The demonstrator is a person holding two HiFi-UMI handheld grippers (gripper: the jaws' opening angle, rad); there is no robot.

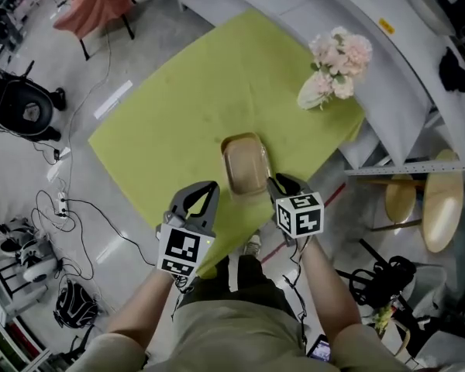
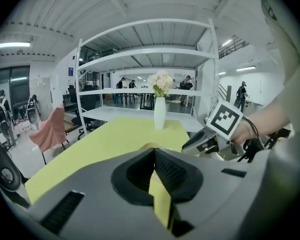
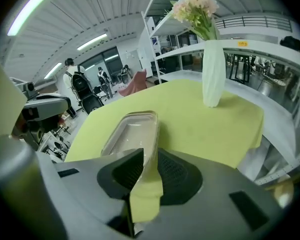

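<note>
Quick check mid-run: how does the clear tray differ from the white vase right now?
The tray is clear, shallow and lies flat; the vase is white, tall and upright. The tray sits at the near edge, its rim between the shut jaws of the right gripper; the vase stands far right, untouched. The tray is empty; the vase holds flowers. Both rest on the yellow-green cloth.

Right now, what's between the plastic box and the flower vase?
Nothing but bare green cloth lies between the plastic box and the flower vase. The head view and the right gripper view both show it.
</note>
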